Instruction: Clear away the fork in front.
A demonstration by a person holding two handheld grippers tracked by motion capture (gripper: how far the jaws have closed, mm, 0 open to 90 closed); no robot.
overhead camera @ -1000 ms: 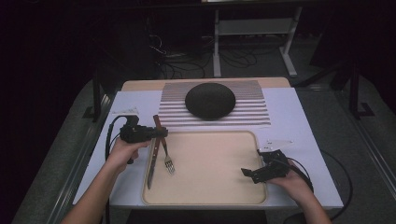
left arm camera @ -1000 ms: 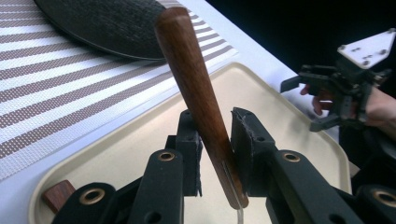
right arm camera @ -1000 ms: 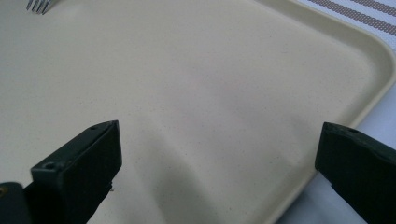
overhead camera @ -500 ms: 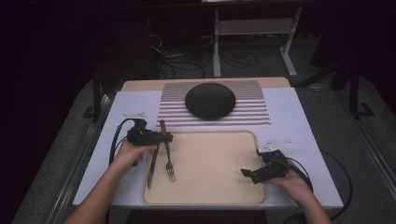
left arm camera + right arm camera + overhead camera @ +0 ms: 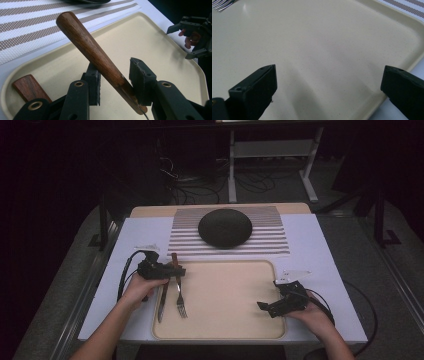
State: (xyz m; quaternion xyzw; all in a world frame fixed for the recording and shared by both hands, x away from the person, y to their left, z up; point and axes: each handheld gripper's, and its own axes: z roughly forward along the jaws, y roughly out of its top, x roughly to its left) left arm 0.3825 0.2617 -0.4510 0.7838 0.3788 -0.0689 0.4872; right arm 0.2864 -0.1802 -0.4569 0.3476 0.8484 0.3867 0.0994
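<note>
A fork (image 5: pixel 180 299) with a wooden handle (image 5: pixel 96 53) lies on the left of the beige tray (image 5: pixel 235 295), tines toward me. My left gripper (image 5: pixel 175 270) straddles that handle. Its jaws have just been opening and stand apart (image 5: pixel 113 81), with the handle loose between the pads. A knife (image 5: pixel 162 301) with a wooden handle (image 5: pixel 28 87) lies just left of the fork. My right gripper (image 5: pixel 270 296) hovers wide open over the tray's near right corner (image 5: pixel 328 82), nothing between its fingers.
A black dome-shaped dish (image 5: pixel 225 227) sits on a striped placemat (image 5: pixel 270 237) behind the tray. The fork's tines (image 5: pixel 222 5) show at the far corner of the right gripper view. White table surface (image 5: pixel 325 250) surrounds the tray.
My left gripper has sunk slightly toward the tray over the fork handle, and its jaws have spread wider. The right gripper has not moved.
</note>
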